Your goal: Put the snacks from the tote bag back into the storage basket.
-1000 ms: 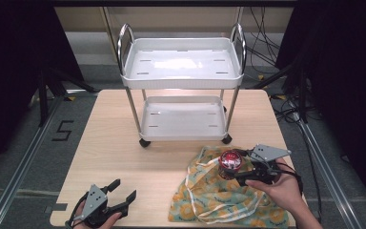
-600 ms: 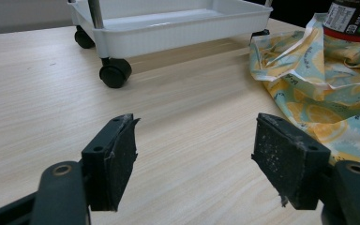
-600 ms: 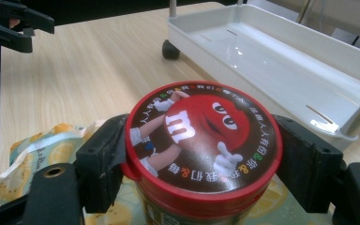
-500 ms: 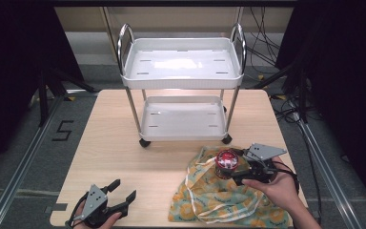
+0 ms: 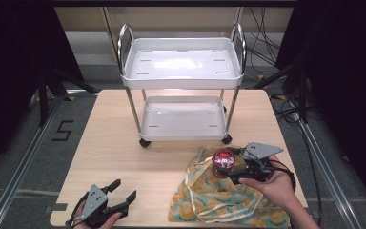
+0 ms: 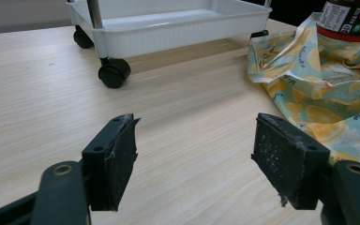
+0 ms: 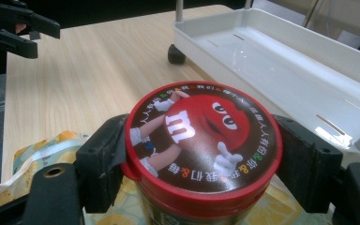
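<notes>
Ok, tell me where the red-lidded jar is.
In the high view, the red-lidded jar stands at the table's front right on the lemon-print cloth, between the right gripper fingers, just before the white cart.

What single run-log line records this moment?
right gripper: shut on candy jar | jar: over lemon-print bag | left gripper: open, idle

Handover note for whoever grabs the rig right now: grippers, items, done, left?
Right hand-held gripper: jaws clamped on the red lid of the candy jar, which sits on the lemon-print cloth bag at the table's near right.
Left hand-held gripper: open, holding nothing, near left of the table.
White cart: both trays bare.
Done: jar gripped.
Left: probably moving the jar onto the cart.
</notes>
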Demonstrator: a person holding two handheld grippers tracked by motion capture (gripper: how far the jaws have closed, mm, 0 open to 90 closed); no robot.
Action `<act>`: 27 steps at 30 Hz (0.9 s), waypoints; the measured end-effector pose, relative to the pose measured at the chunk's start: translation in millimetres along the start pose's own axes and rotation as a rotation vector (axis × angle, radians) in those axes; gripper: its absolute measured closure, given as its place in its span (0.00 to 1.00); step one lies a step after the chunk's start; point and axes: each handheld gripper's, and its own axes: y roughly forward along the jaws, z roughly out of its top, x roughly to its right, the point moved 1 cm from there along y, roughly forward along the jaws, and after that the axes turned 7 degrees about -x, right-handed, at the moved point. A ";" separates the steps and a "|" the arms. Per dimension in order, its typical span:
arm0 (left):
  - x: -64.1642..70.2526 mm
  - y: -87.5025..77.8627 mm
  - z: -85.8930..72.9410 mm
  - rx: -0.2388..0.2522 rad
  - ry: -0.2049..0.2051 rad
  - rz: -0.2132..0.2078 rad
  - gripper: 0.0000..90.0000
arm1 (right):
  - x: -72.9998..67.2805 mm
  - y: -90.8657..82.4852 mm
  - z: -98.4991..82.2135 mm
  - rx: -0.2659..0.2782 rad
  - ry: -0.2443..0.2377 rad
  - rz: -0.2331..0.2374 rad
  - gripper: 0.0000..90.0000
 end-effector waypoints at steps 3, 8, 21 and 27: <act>0.2 -0.4 0.2 -0.009 -0.007 0.003 0.33 | 1.0 1.0 1.2 -0.017 -0.016 0.009 0.29; -0.3 -0.6 0.4 -0.005 0.000 0.000 0.33 | 0.8 4.6 3.0 -0.023 -0.026 0.029 0.29; 0.1 -0.2 0.8 -0.006 0.000 0.002 0.33 | 3.0 9.3 10.9 -0.015 -0.032 0.032 0.29; 0.7 -0.3 1.4 -0.007 0.008 0.001 0.33 | 0.9 11.6 15.1 -0.002 -0.021 0.041 0.29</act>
